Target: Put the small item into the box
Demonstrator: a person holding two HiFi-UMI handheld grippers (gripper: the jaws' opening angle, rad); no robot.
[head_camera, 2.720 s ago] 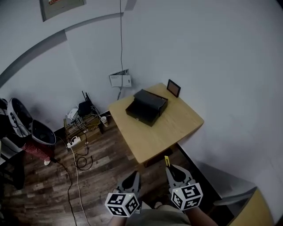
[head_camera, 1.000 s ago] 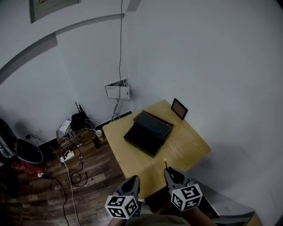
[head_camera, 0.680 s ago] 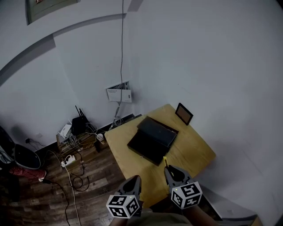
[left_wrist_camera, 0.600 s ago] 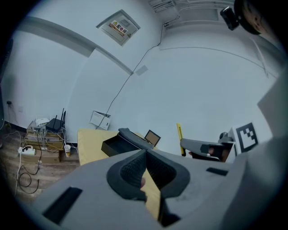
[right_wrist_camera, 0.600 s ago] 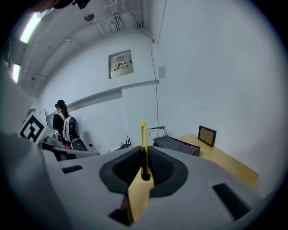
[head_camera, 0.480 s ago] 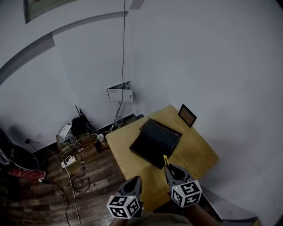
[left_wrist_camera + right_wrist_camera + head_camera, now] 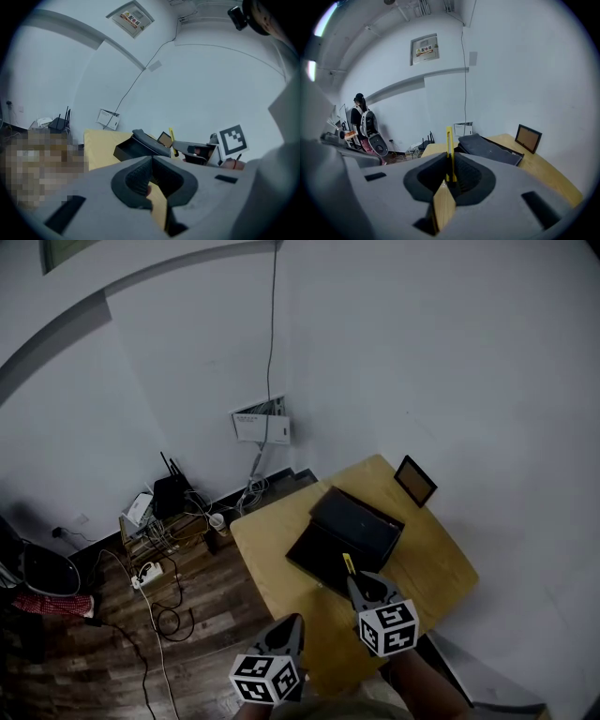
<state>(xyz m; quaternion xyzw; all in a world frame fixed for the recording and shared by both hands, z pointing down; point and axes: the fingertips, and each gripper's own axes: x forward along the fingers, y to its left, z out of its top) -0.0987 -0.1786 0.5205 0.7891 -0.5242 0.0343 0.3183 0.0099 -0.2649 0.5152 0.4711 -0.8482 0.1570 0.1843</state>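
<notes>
Item: slim yellow item (image 7: 449, 150) clamped upright in the right gripper (image 7: 362, 585) jaws, tip poking past them | Place: over the wooden counter (image 7: 272, 554), just short of the open black box (image 7: 352, 535) | Left gripper (image 7: 289, 626): jaws pressed together on nothing, held back by the counter's near edge

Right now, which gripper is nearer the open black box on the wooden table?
Right. The right gripper, holding a thin yellow item, hovers just before the box; the left gripper hangs farther back.

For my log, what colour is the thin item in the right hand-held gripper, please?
Yellow thin item, clearest in the right gripper view.
</notes>
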